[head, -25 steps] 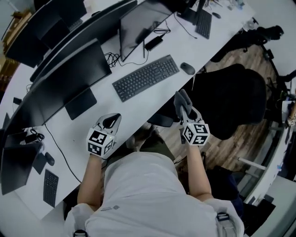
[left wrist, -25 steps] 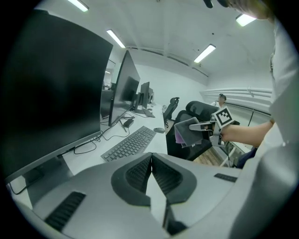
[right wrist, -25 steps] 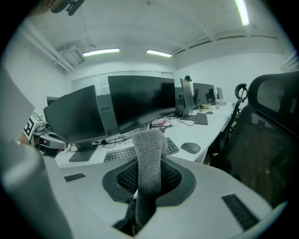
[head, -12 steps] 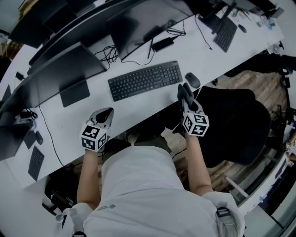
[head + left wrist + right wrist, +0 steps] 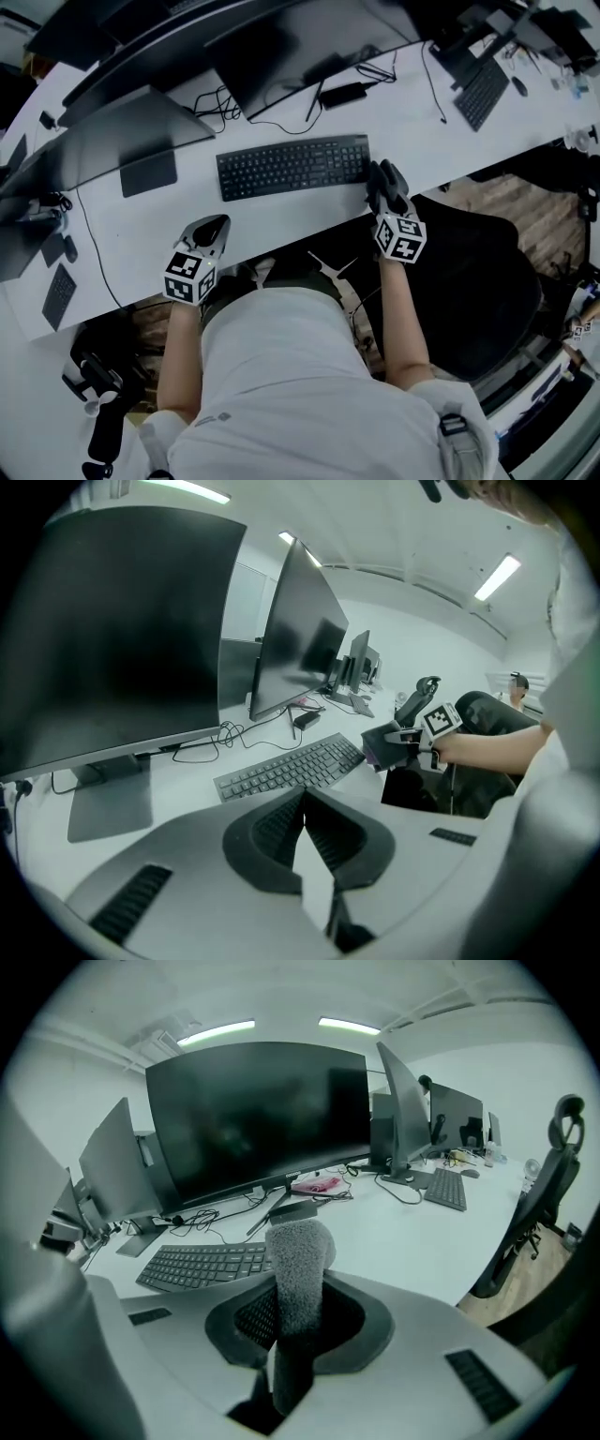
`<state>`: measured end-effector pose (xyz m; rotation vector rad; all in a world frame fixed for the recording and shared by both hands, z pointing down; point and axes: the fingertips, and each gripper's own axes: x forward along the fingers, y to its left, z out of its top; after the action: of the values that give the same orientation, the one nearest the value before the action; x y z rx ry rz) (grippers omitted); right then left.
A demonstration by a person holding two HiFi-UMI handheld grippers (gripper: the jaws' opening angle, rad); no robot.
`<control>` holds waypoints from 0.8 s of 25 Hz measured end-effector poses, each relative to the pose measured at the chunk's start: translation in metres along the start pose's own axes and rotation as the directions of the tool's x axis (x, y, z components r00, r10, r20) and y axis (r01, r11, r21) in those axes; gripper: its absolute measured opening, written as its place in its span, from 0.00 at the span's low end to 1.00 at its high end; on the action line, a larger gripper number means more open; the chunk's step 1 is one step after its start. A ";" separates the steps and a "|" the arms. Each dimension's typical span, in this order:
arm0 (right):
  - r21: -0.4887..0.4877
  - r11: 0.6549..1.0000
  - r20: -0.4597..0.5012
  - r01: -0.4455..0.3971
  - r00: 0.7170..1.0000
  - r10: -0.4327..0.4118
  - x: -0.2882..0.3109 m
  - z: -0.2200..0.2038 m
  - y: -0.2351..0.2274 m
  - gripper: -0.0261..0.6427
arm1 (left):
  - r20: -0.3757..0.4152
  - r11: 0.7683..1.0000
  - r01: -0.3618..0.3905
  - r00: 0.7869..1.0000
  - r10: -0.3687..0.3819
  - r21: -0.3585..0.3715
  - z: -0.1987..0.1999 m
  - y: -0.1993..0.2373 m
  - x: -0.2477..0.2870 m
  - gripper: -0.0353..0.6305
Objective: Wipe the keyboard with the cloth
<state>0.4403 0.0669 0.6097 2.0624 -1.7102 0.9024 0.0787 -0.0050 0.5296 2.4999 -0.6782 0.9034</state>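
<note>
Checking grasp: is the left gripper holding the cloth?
No, the cloth sits pinched in the right gripper; the left gripper is empty.

Fuzzy cloth (image 5: 298, 1265); matt plastic keyboard (image 5: 292, 166)

An open-plan office was shown: a long white desk (image 5: 281, 217) was lined with large dark monitors (image 5: 141, 131) from nine to twelve o'clock in the head view, with a black keyboard (image 5: 292, 166) set before them and another keyboard (image 5: 481, 92) at two o'clock. A black swivel chair (image 5: 473, 277) was seen at four o'clock on wood-patterned flooring (image 5: 539, 211). Ceiling strip lights (image 5: 216, 1031) were caught in the right gripper view.
</note>
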 end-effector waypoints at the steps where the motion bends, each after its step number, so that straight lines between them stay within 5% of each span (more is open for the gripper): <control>1: -0.007 1.000 -0.008 -0.005 1.000 0.005 0.006 0.001 -0.002 0.13 | 0.001 1.000 -0.007 1.000 0.007 -0.007 0.001 0.000 0.001 0.06; 20: -0.038 0.996 -0.090 -0.080 0.993 0.076 0.071 -0.010 -0.003 0.13 | -0.033 0.995 -0.071 0.997 0.068 -0.073 -0.022 0.002 -0.006 0.06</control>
<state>0.4465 0.0193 0.6635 1.9119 -1.7586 0.9588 0.0634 0.0065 0.5416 2.4059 -0.7787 0.9223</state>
